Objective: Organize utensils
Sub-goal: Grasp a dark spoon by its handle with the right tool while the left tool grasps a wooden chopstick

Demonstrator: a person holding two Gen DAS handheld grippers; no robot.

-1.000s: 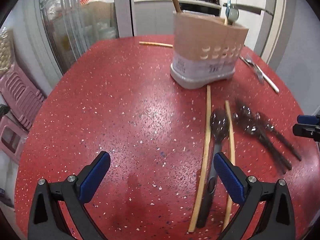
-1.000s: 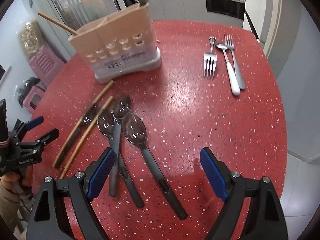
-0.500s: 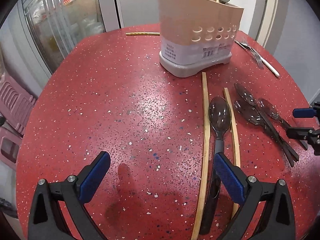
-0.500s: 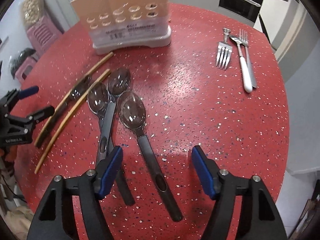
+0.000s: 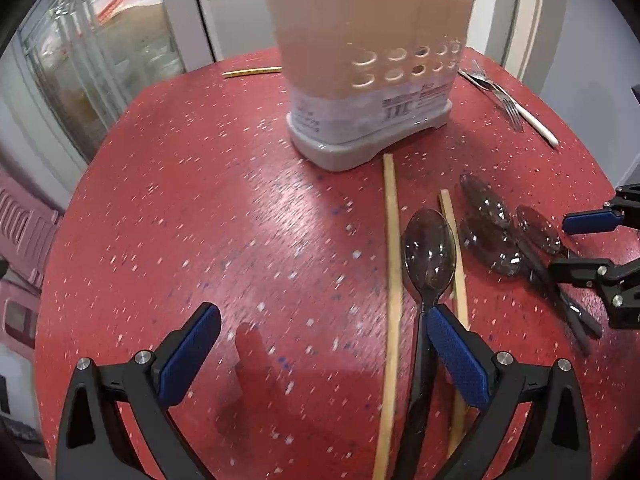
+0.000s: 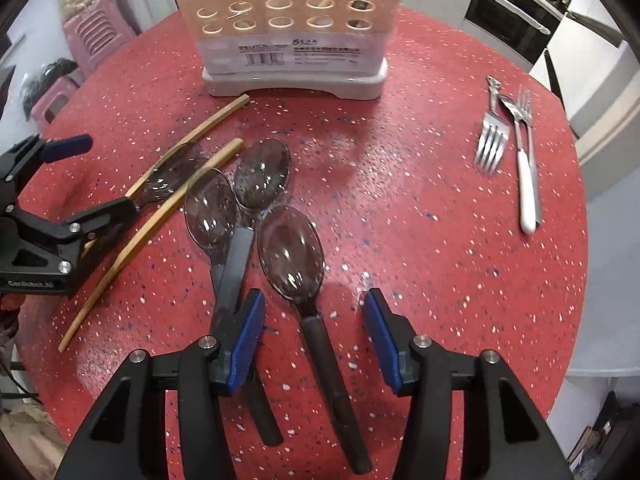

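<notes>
the right gripper (image 6: 314, 336) hangs over the red speckled table (image 6: 420, 240), pointing steeply down. its jaws have just been closing and now stand at a middling width, pads apart. the handle of the nearest dark spoon (image 6: 296, 256) lies between the blue pads (image 6: 248, 336), touching neither. two more dark spoons (image 6: 224, 208) lie just to the left of it, bowls toward the holder, handles crossing under the left pad.

the left gripper (image 5: 316, 356) is spread wide above the table with nothing held. a fourth dark spoon (image 5: 428, 252) lies between two wooden chopsticks (image 5: 391, 280); its handle runs beside the inner face of the right-hand pad (image 5: 456, 360). whether pad and handle touch cannot be told.

the beige utensil holder (image 5: 368, 64) stands upright on its grey base at the far side of the table, label facing the cameras. one chopstick's far end almost touches that base. a spoon bowl and a wooden stick rise from the holder's top. a single chopstick (image 5: 252, 72) lies apart, behind and left of the holder.

to the right, well apart from the spoons, lies a cluster of metal forks (image 6: 490, 140) and a white-handled utensil (image 6: 526, 184).
</notes>
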